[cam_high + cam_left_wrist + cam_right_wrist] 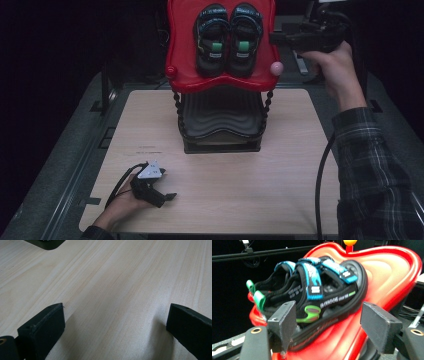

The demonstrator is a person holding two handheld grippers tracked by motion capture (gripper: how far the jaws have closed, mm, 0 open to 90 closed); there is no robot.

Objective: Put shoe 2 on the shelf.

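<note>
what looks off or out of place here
Nothing is spilled or damaged. The pair of sandals sits side by side on the red top tray of the rack, the black lower shelf bare, the table tidy.

I see a dark room around the lit table [210, 200]; the right gripper view's red tray [392, 272] glares, slightly blurred.

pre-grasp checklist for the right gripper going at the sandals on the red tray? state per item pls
1. Right gripper jaws apart: ok.
2. Near sandal lined up between the jaws: ok, sole edge sits in the gap.
3. Jaws already touching it: cannot tell.
4. Both sandals seated on the red tray: ok, side by side.
5. Left gripper out of the way: ok, open, low over the table, away from the stand.
</note>
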